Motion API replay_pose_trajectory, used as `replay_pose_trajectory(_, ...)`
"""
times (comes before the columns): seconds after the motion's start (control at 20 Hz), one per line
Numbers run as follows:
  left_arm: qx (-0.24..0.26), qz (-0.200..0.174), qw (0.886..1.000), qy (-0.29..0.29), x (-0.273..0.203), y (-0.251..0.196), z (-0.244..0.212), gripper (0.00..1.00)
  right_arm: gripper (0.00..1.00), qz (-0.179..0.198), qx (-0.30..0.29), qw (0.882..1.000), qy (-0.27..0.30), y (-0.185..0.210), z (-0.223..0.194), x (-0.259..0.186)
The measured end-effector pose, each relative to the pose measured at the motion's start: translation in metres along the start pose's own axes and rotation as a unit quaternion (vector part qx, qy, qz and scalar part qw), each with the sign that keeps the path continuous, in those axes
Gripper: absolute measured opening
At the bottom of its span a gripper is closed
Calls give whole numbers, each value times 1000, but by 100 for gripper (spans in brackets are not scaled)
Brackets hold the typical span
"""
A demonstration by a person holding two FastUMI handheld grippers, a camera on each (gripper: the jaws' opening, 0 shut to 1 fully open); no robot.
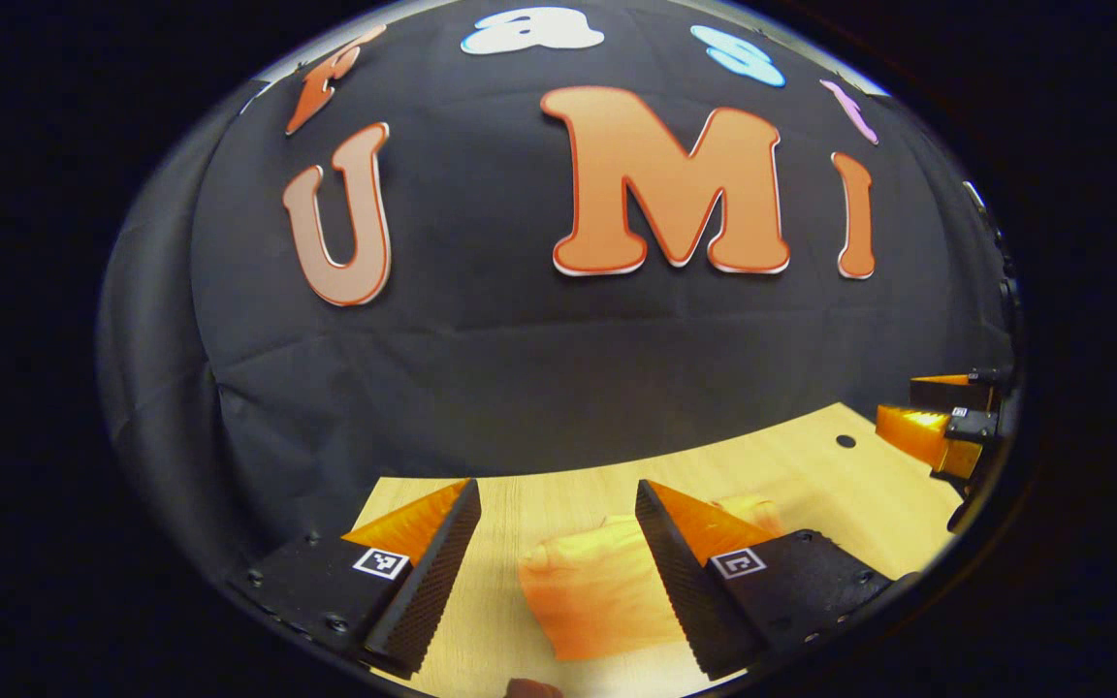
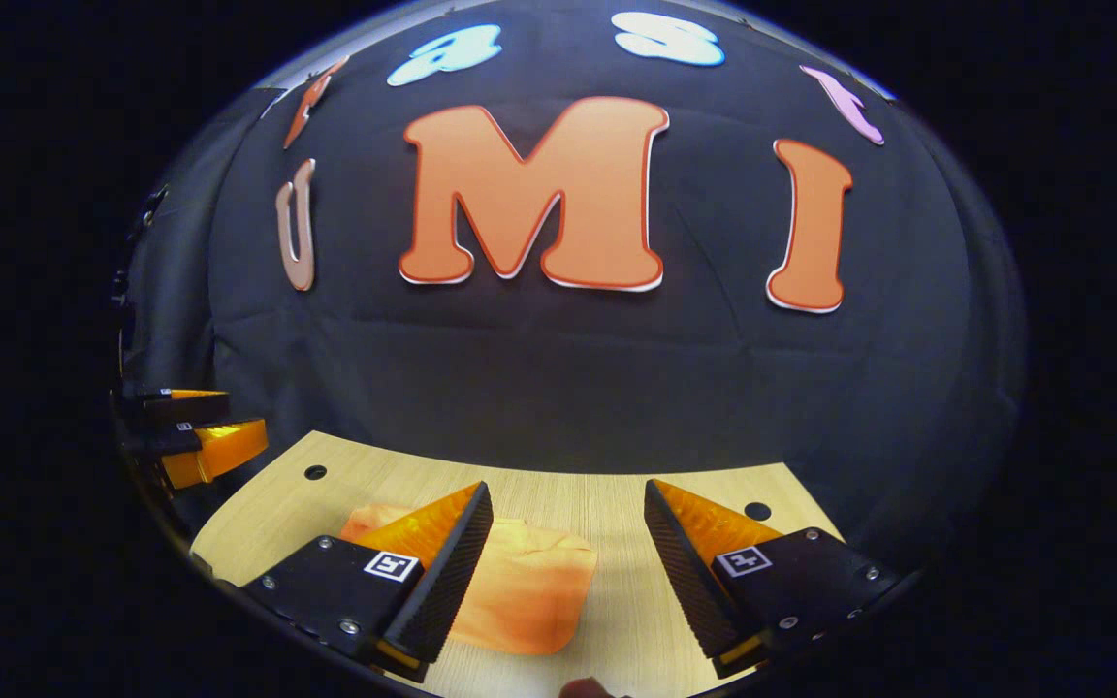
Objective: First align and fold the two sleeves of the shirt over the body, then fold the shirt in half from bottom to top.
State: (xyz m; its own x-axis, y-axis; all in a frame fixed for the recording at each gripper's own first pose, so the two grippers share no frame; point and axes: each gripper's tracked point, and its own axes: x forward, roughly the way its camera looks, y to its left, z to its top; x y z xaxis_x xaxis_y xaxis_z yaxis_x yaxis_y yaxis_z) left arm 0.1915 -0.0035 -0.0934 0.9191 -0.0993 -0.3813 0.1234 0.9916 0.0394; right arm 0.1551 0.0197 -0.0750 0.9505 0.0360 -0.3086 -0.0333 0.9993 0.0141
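Observation:
An orange shirt (image 1: 597,591) lies folded in a compact bundle on the light wooden table (image 1: 791,465). In the left gripper view my left gripper (image 1: 558,528) hovers open above the table, with the shirt just below and between its fingers, partly hidden by the right finger. The right gripper (image 1: 937,422) shows at the far right edge of that view. In the right gripper view my right gripper (image 2: 568,528) is open above the table, and the shirt (image 2: 529,582) lies low between its fingers, partly behind the left one. The left gripper (image 2: 200,431) shows at the left edge there.
The black cloth wall rises right behind the table's far edge. Small dark holes (image 2: 315,472) (image 2: 757,510) mark the tabletop near its back corners. Bare wood (image 2: 617,504) lies around the shirt. A fingertip (image 1: 531,688) peeks in at the bottom of the left gripper view.

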Motion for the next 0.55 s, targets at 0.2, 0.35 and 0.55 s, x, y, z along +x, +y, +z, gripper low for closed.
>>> replay_pose_trajectory(0.2,-5,10,999,-50,-61,-11,18,97,96,0,-13,999,-52,0,18,-56)
replay_pose_trajectory(0.35,-6,9,997,-80,-100,-23,20,97,96,15,-19,996,-85,5,22,-90)
replay_pose_trajectory(0.55,-15,10,992,-123,-160,-39,14,96,96,33,-23,994,-102,13,12,-129)
